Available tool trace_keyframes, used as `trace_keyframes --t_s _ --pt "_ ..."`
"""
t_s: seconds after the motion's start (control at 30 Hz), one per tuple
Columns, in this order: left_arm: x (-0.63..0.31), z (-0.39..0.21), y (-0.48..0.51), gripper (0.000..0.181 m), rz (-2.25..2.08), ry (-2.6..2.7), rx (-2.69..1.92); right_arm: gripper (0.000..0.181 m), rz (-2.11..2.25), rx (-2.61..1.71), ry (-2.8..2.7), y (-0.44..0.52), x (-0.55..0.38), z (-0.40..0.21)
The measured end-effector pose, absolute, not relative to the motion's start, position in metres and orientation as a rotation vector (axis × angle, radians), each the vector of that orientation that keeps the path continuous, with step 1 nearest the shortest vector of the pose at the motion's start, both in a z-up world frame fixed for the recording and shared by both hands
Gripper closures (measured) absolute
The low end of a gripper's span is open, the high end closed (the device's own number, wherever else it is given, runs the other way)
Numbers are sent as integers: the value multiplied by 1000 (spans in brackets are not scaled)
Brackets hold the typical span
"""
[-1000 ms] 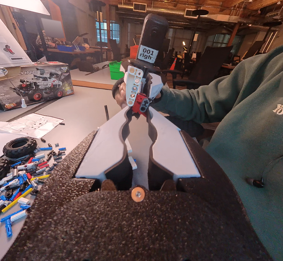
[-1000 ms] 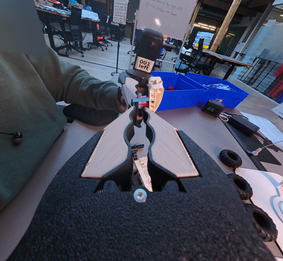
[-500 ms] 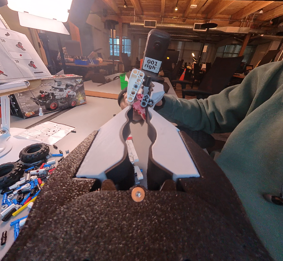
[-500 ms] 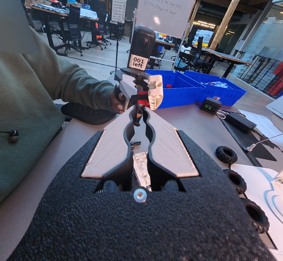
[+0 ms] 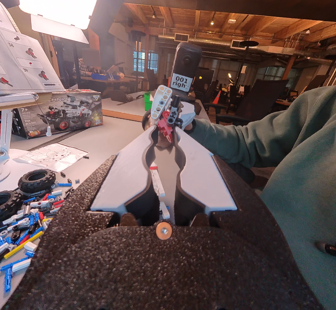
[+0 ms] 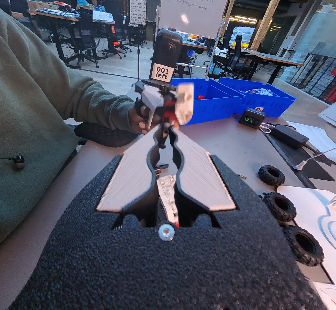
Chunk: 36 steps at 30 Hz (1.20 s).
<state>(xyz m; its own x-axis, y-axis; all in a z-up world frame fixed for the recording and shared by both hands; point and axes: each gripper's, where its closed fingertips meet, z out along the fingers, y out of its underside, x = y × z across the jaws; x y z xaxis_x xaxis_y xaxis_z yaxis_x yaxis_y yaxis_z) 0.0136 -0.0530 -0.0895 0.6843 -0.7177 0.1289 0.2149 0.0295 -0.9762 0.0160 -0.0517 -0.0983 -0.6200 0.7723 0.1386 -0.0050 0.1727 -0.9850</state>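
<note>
Both grippers meet tip to tip above the grey table (image 5: 109,141), shut on one small toy-brick assembly. In the left wrist view my left gripper (image 5: 164,132) is shut on its red piece (image 5: 164,128); a white holed beam (image 5: 161,104) and a grey connector (image 5: 171,117) stand above it. The right gripper (image 5: 182,117) faces me from behind it. In the right wrist view my right gripper (image 6: 164,130) is shut on a thin black axle (image 6: 163,137) of the same assembly. The white beam (image 6: 183,103) is blurred, and the left gripper (image 6: 152,101) is behind it.
Loose coloured pieces (image 5: 27,215) and black tyres (image 5: 36,179) lie at the left, with a sticker sheet (image 5: 52,156), the set's box (image 5: 58,112) and an instruction booklet (image 5: 23,64). A white part (image 6: 168,197) lies under my right gripper. Blue bins (image 6: 218,99), a black device (image 6: 252,117) and tyres (image 6: 280,206) are to the right. The tips of both grippers are at nearly the same place.
Both grippers stay shut on the assembly. It has turned between them: the white beam leans over more and is now motion-blurred in the right wrist view. The left wrist view has swung left.
</note>
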Motion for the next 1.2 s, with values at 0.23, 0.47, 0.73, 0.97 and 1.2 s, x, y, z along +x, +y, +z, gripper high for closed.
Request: trace_keyframes --t_s 0.23,0.47,0.73,0.97,1.2 --pt "-11 -66 -59 166 -767 376 -1257 175 1501 -683 -1801 -67 4 -83" --pt "-35 -77 -50 166 -696 343 -1354 175 1473 -710 -1745 -45 13 -78" --pt "-51 -181 -27 165 -371 503 -1888 175 1438 -755 -1725 -40 22 -86" --pt "-61 -265 -42 164 -394 611 -2283 175 1365 -806 -1776 -34 20 -110" --pt "-47 -208 -51 147 -521 649 -2053 175 1312 -810 -1827 -38 16 -126"
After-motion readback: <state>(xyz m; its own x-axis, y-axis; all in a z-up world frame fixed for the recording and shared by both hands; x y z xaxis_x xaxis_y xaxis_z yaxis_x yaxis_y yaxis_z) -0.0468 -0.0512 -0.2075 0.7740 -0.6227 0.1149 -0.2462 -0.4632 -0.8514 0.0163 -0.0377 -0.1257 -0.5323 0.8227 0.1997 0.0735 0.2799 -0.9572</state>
